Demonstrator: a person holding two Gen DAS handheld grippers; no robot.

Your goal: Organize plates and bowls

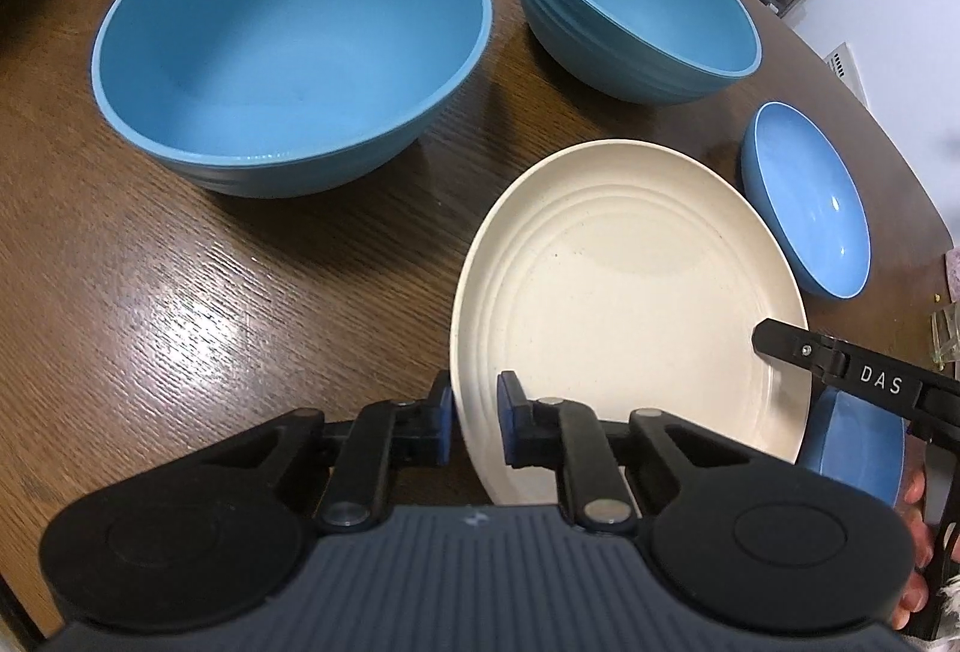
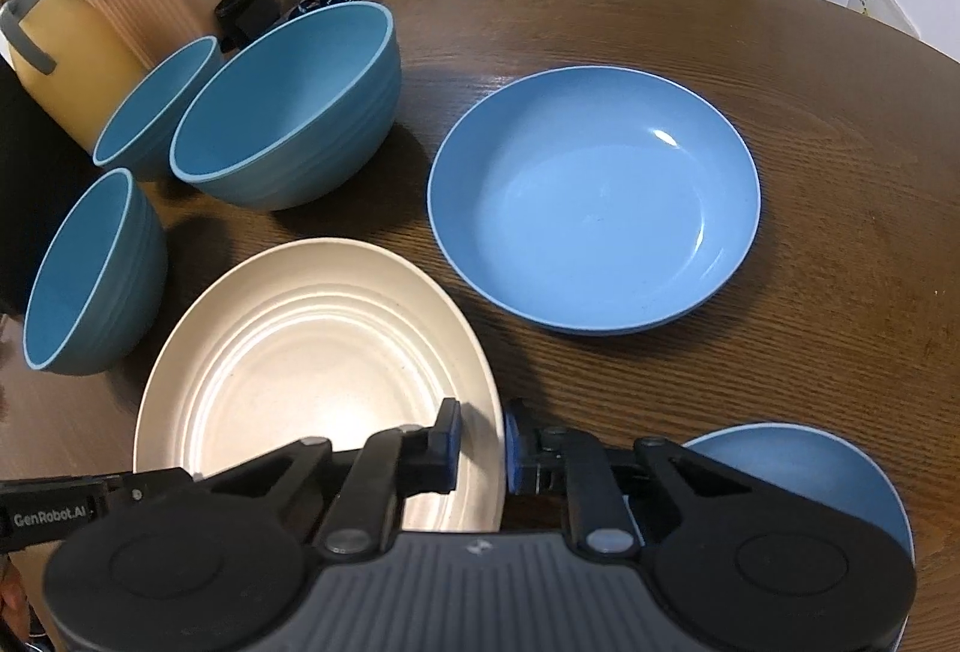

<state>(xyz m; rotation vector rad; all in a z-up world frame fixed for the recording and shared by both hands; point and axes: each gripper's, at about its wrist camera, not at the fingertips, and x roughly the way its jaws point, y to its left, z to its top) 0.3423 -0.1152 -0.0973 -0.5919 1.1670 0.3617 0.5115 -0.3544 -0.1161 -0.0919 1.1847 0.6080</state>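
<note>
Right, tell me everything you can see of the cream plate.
The cream plate is round, matte and faintly speckled, plastic-looking, with concentric raised rings around a flat, empty centre. It sits on the brown wood-grain table, its near side possibly raised slightly. The left tool pinches its left rim and the right tool its right rim, both with blue pads. Blue bowls stand behind it; a blue plate lies apart to its right.

Brown wooden table (image 2: 780,69) carries 3 blue bowls (image 2: 288,111), 1 cream plate (image 2: 300,352).

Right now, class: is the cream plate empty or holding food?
Empty: the cream plate shows bare ridged surface, each tool gripping its rim.
</note>
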